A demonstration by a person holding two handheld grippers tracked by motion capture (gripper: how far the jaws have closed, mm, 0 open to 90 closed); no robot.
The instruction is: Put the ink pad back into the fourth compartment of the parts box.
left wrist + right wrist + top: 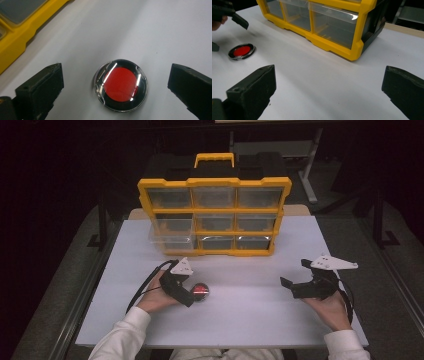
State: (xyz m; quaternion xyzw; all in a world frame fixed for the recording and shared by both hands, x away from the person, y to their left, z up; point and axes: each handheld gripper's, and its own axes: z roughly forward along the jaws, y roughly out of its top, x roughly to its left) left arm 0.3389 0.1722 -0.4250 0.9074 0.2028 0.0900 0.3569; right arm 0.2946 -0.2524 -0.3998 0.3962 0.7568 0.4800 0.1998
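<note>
While poised over the round red-centred case (120,85), left gripper (115,82) held spread wide, a jaw at each side and neither touching. Lying flat on the white worktop (240,315), left of middle, nearer the near edge. Plenty of bare surface between case and yellow drawer organiser (215,215) along the far edge. Right gripper (329,90) likewise released, hovering towards the right edge. Case partly covered in the high view; drawer contents hard to make out.

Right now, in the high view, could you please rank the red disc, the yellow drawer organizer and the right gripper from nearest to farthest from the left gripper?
1. Red disc: on the table, right at the open jaws of the left gripper.
2. Yellow drawer organizer: upright toward the table's far edge.
3. Right gripper: across the table, open.
</note>
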